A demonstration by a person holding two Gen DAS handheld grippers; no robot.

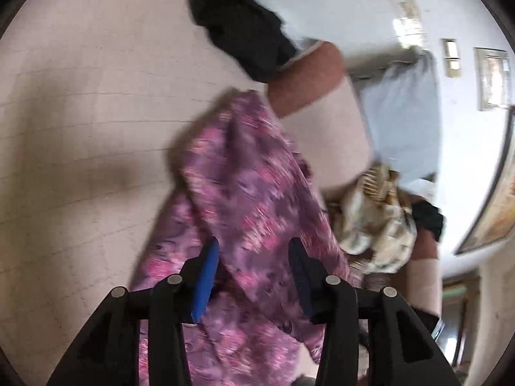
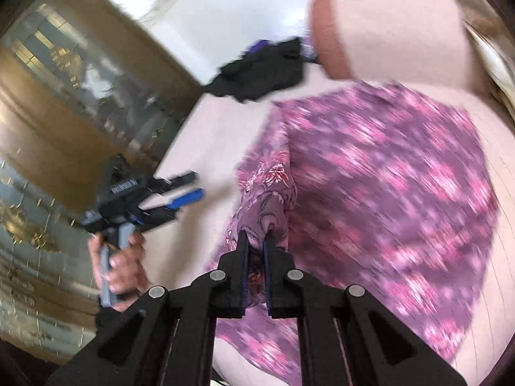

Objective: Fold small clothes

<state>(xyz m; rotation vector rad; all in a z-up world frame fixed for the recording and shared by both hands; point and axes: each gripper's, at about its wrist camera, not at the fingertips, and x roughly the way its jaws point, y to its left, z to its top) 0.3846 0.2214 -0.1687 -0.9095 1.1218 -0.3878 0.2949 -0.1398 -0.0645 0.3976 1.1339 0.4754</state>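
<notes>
Left wrist view: left gripper [image 1: 254,276], fingers spread apart with nothing pinched, the purple floral garment [image 1: 244,193] hanging loose between and past them at frame centre; a cream patterned cloth [image 1: 373,225] heaped at right. Right wrist view: right gripper [image 2: 256,251], fingers clamped on a bunched edge of the garment at lower centre, the rest sprawling right over the pale bed [image 2: 199,135]; black clothing [image 2: 264,74] at upper centre. Judged status: no neat fold visible; folding barely begun, other pieces untouched.

Right gripper [image 2: 256,241] jaws nearly closed, pinching, left gripper [image 1: 254,251] jaws spread apart, held free
</notes>
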